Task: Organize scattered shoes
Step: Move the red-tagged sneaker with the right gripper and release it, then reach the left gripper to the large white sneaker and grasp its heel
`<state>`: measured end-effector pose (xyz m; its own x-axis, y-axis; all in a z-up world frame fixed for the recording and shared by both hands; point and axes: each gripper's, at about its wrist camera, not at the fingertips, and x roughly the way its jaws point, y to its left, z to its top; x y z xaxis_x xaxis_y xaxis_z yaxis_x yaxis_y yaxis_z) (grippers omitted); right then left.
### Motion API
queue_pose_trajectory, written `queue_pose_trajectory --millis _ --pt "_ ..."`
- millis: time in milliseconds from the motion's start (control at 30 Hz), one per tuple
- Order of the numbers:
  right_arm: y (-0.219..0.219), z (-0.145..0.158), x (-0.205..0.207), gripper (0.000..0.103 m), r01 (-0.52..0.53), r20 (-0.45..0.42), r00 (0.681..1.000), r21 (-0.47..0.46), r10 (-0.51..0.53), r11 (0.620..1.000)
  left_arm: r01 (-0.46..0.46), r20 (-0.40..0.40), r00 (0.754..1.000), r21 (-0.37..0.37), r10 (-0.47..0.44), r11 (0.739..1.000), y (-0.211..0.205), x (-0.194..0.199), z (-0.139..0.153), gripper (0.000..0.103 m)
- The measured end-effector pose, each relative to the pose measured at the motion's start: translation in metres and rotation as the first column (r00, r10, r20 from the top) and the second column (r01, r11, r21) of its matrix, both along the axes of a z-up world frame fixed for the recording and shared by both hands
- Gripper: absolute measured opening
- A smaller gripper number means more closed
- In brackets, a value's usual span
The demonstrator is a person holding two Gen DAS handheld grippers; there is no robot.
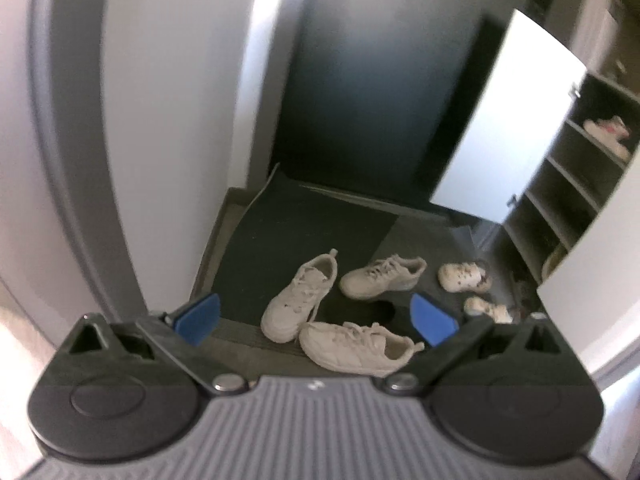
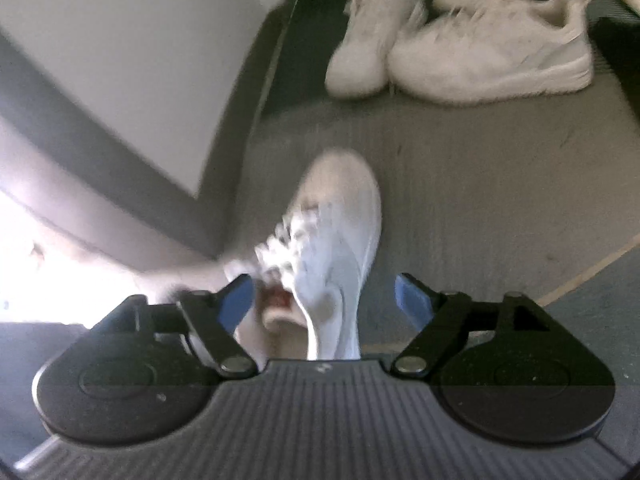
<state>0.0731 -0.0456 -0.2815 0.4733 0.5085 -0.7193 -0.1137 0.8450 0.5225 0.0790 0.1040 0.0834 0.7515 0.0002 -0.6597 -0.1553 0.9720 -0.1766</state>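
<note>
In the left wrist view the left gripper (image 1: 316,320) has its jaws spread wide with nothing between the blue pads (image 1: 200,318); beyond them, in the lower centre of the frame, three pale sneakers lie on a dark mat (image 1: 280,232): one angled toe-down at the left (image 1: 300,296), one lying crosswise above it to the right (image 1: 382,278), one nearest the camera (image 1: 356,346), touching the first at the toe. Two small spotted shoes (image 1: 464,277) sit at the right, near an open shoe cabinet (image 1: 560,184) whose upper shelf holds a pinkish pair (image 1: 608,136) (blurred).

In the right wrist view the right gripper (image 2: 324,300) also stands wide; a white sneaker (image 2: 336,240) lies on the grey floor (image 2: 480,184) in the centre of the frame, toe pointing up-frame, its heel between the pads but not pressed by either; the picture is motion-blurred.
</note>
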Motion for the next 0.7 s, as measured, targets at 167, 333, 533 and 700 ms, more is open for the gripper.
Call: queue_pose_trajectory --millis 167,333,533,700 --pt "-0.053 0.092 0.000 0.091 0.017 0.137 0.990 -0.024 -0.014 1.000 0.048 -0.032 0.998 0.036 -0.047 0.998 -0.014 -0.006 -0.013 0.103" --pt "-0.118 0.209 -0.008 0.103 0.094 0.259 0.963 -0.088 -0.068 0.992 0.091 -0.059 0.994 0.042 -0.089 0.995 -0.026 -0.009 -0.025 0.103" --pt "-0.173 0.303 -0.017 0.103 0.208 0.309 0.938 -0.149 -0.154 0.967 0.123 -0.113 0.987 0.085 -0.113 0.989 -0.045 -0.001 -0.045 0.103" --pt "-0.229 0.339 -0.030 0.103 0.340 0.333 0.876 0.084 -0.348 0.937 0.111 -0.213 0.973 0.085 -0.091 0.990 -0.058 0.044 -0.078 0.103"
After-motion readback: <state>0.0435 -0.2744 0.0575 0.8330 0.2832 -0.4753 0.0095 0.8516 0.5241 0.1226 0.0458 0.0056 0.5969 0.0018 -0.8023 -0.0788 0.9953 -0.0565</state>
